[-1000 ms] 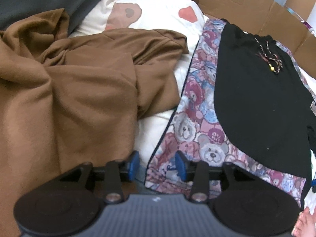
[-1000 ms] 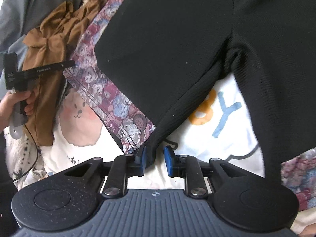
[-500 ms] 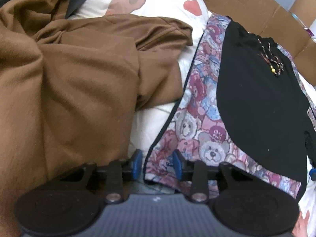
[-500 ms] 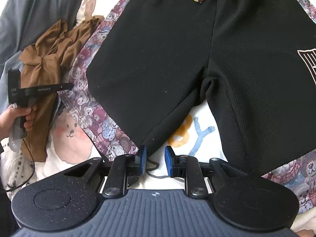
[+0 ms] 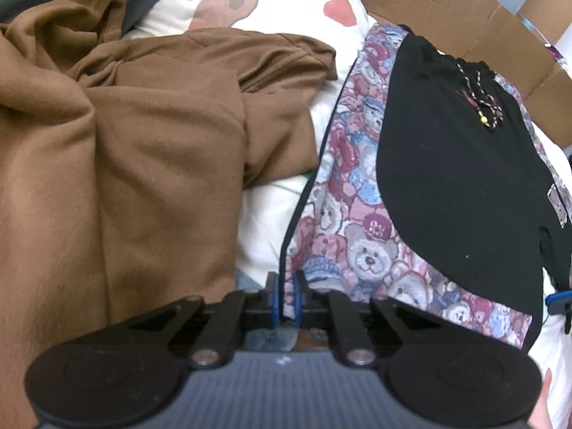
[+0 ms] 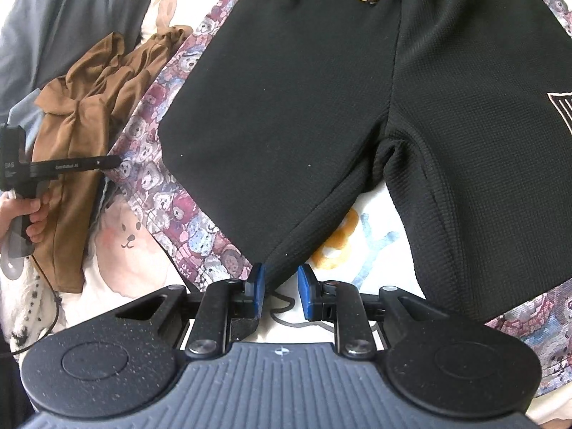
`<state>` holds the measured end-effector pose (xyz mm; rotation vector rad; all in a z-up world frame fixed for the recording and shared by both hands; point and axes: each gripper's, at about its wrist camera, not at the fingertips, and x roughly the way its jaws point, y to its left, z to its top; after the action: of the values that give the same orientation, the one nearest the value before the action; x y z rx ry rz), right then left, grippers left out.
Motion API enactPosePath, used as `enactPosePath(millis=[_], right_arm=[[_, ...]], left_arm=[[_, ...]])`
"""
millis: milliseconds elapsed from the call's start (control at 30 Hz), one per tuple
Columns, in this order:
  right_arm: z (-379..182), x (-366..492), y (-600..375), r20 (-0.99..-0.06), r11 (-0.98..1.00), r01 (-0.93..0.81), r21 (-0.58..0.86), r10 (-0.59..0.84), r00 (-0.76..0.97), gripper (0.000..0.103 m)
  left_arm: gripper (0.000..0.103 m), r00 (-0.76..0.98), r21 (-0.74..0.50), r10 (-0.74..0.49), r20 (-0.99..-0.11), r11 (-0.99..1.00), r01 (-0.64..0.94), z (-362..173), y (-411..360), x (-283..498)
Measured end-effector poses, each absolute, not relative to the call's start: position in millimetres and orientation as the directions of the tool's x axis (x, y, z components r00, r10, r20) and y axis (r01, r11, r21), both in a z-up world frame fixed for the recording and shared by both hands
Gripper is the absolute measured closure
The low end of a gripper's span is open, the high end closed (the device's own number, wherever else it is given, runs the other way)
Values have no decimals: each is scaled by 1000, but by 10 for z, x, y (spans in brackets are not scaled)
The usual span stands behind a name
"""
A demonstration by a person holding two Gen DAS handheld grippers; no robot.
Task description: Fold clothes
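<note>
Left gripper [image 5: 285, 295] seemingly pinching bear-print cloth [image 5: 354, 214] edge; right gripper [image 6: 280, 291] parted around black shorts [image 6: 304, 107] hem

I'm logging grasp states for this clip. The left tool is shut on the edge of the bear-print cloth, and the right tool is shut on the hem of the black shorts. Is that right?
Not quite. The right tool is open: the right wrist view shows its pads apart, with the hem of the black shorts lying between them, ungripped. The left tool is indeed shut on the edge of the bear-print cloth.
</note>
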<state>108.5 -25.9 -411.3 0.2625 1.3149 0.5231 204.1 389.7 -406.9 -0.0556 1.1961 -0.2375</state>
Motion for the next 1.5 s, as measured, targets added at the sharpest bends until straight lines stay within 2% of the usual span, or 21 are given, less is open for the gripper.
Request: enactPosePath(millis=[33, 100, 167, 200, 333, 533, 667, 733, 900, 1000, 1500], right_arm=[[-4096, 1101, -266, -846, 856, -222, 467, 505, 169, 82], [-4062, 1153, -292, -845, 858, -234, 456, 500, 188, 82], [-4031, 1237, -342, -849, 867, -240, 436, 485, 209, 82], [-4018, 1282, -375, -851, 872, -240, 426, 476, 220, 82], [-3965, 1482, -562, -858, 897, -229, 379, 433, 276, 82], [-3892, 1691, -787, -856, 917, -227, 327, 389, 341, 82], [-3862, 1761, -897, -854, 931, -207, 302, 361, 376, 74], [-3840, 1775, -916, -851, 933, -201, 299, 356, 386, 74], [-3748, 1761, -830, -835, 925, -224, 306, 374, 403, 73], [-3684, 1718, -730, -814, 917, -236, 321, 395, 427, 64], [-3425, 1398, -152, -746, 877, -291, 384, 480, 461, 63]], left_arm=[[89, 343, -171, -212, -915, 975, 145, -4083, 3909, 2045], [88, 340, -196, -225, -913, 973, 118, -4115, 3953, 2053], [90, 338, -227, -245, -908, 969, 93, -4141, 4001, 2056], [95, 339, -239, -253, -906, 967, 84, -4141, 4019, 2053], [96, 356, -264, -274, -894, 961, 77, -4036, 4054, 2008], [97, 389, -302, -303, -870, 951, 66, -3724, 4032, 1922], [97, 413, -311, -315, -854, 947, 79, -3449, 3895, 1874], [97, 423, -319, -327, -845, 943, 92, -3314, 3796, 1855], [97, 429, -344, -359, -829, 932, 115, -3107, 3521, 1854], [97, 426, -358, -375, -823, 926, 122, -3030, 3356, 1863], [97, 358, -435, -484, -798, 875, 214, -3001, 2504, 1979]])
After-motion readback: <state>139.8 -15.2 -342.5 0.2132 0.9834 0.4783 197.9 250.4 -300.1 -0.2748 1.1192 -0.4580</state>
